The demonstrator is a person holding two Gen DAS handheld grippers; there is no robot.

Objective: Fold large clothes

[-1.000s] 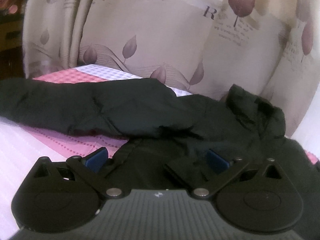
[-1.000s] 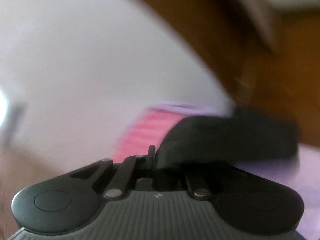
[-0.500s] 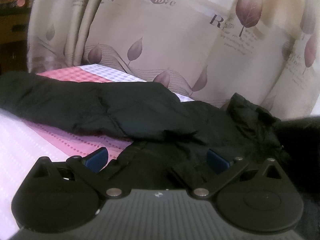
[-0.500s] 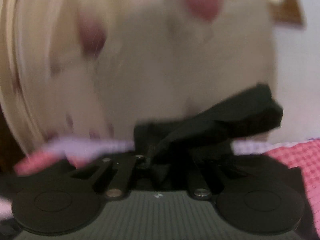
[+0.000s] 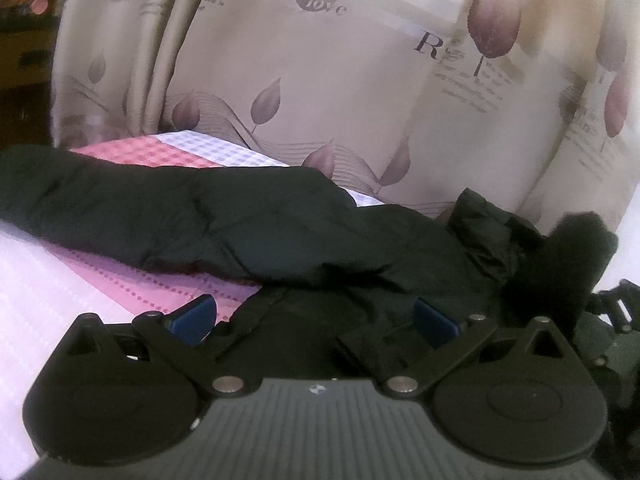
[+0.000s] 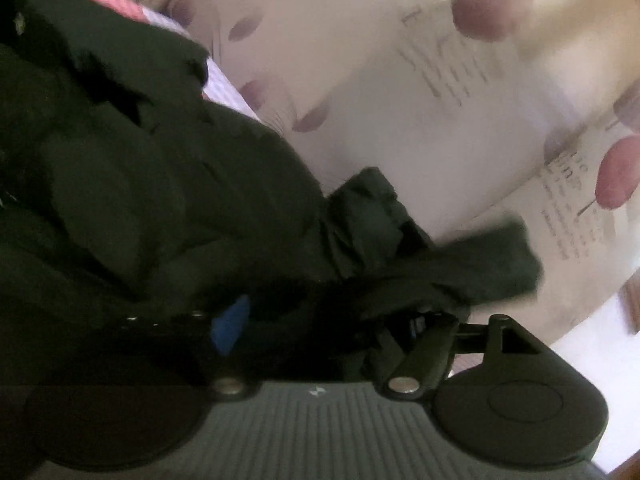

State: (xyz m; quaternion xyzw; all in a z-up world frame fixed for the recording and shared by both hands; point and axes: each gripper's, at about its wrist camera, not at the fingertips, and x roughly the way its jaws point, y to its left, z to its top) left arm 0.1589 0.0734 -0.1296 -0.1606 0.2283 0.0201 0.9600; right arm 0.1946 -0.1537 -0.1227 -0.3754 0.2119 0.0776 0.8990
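Note:
A black padded jacket (image 5: 248, 224) lies across a pink and white bed cover (image 5: 48, 280), one sleeve stretched to the left. My left gripper (image 5: 316, 316) is open low over the jacket's body, its blue pads (image 5: 196, 316) wide apart with cloth between them. In the right wrist view the jacket (image 6: 120, 184) fills the left side. My right gripper (image 6: 320, 320) has its jaws parted, with a black sleeve end (image 6: 480, 268) lying between them; one blue pad (image 6: 230, 326) shows. The sleeve end and right gripper also show at the right edge of the left wrist view (image 5: 576, 256).
A beige curtain (image 5: 360, 80) with purple leaves and lettering hangs right behind the bed. Dark wooden furniture (image 5: 20, 40) stands at the far left. The checked cover (image 5: 160, 152) reaches the curtain.
My right gripper swung the sleeve end from the side over onto the jacket body and its jaws have opened. The left gripper stayed open in place.

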